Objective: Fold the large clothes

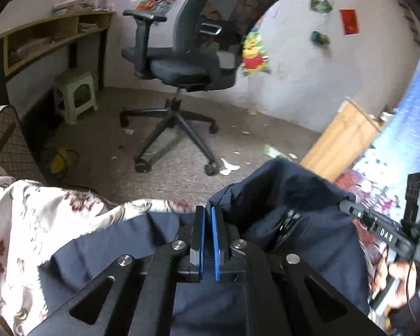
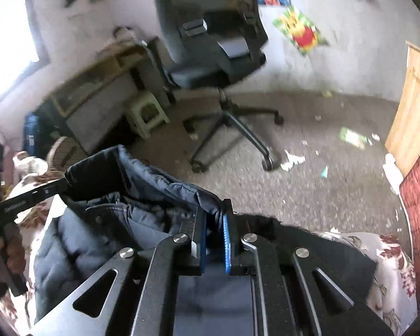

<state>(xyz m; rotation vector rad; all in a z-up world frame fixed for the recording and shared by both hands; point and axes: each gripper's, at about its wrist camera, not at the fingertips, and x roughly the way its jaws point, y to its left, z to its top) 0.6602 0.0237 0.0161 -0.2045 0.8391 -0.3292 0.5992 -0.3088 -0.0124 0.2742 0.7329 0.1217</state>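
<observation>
Both grippers are over a dark navy padded jacket (image 2: 78,240) spread on a bed w/ a floral cover (image 1: 22,224) in white, grey and dark red. Left gripper (image 1: 208,210): blue pads nearly together w/ just a thin slit between; jacket fabric bunches right at the tips but can't tell if any cloth is actually pinched. Right gripper (image 2: 214,215): jaws clenched on a raised fold of the jacket's edge, fabric visibly squeezed between the blue pads and lifted off the bed. In the right wrist view the jacket's quilted lining and a zip show to the left of the tips, w/ the other gripper's black body crossing at far left. In the left wrist view the jacket fills the near centre and right, a lifted ridge of it standing up right of the tips. Beyond the bed: grey floor w/ paper scraps, a black office chair (image 1: 182,64) at centre, a pale green plastic stool (image 1: 74,95) under a wooden desk (image 1: 47,36) at far left, wood panel (image 1: 341,137) at right.
</observation>
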